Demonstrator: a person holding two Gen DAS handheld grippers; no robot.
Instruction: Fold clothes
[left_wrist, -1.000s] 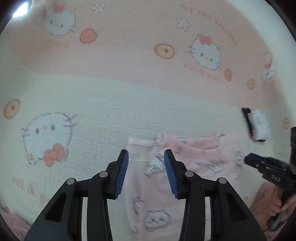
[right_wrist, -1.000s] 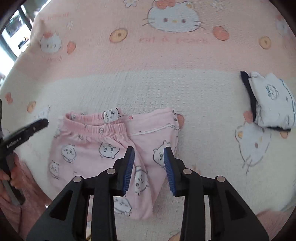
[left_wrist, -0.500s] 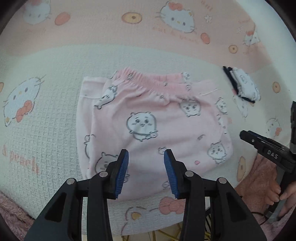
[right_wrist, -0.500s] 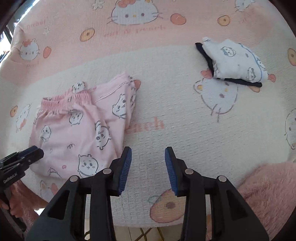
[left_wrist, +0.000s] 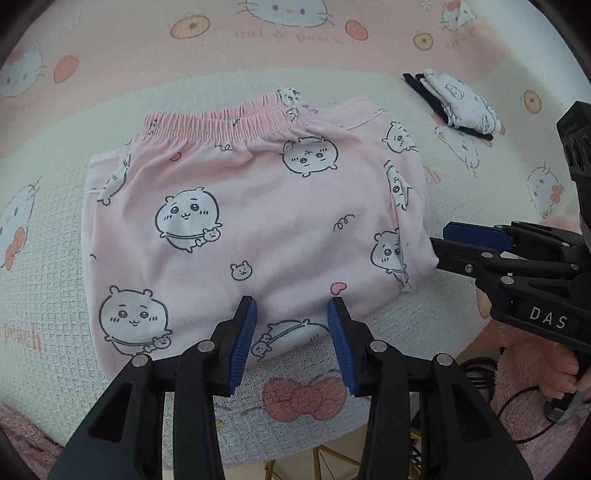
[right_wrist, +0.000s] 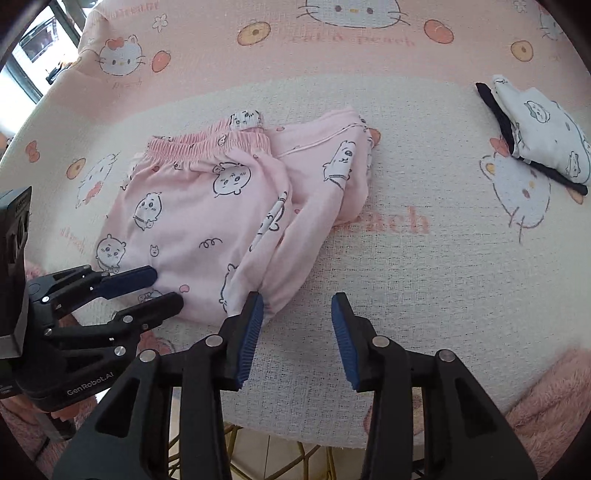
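Pink cartoon-print pants (left_wrist: 258, 221) (right_wrist: 207, 206) lie folded on the blanket, waistband at the far side. My left gripper (left_wrist: 293, 314) (right_wrist: 168, 286) hovers open over the pants' near edge, with only cloth below and no pinch. At the pants' near right corner, my right gripper (right_wrist: 297, 306) (left_wrist: 439, 242) has its jaws opening; nothing sits between them, and its left finger (right_wrist: 255, 314) is right beside the corner. A folded white garment with dark trim (left_wrist: 461, 103) (right_wrist: 543, 140) rests at the far right.
A cream and pink cat-print blanket (right_wrist: 424, 277) covers the table to its near edge. Pink fluffy fabric (right_wrist: 546, 398) lies at the near right. Gold table legs (left_wrist: 321, 458) show below the edge. A hand (left_wrist: 565, 373) holds the right gripper's handle.
Both grippers drew back from over the pants toward the table's near edge. The right one shifted to the pants' right corner and its jaws widened a little.
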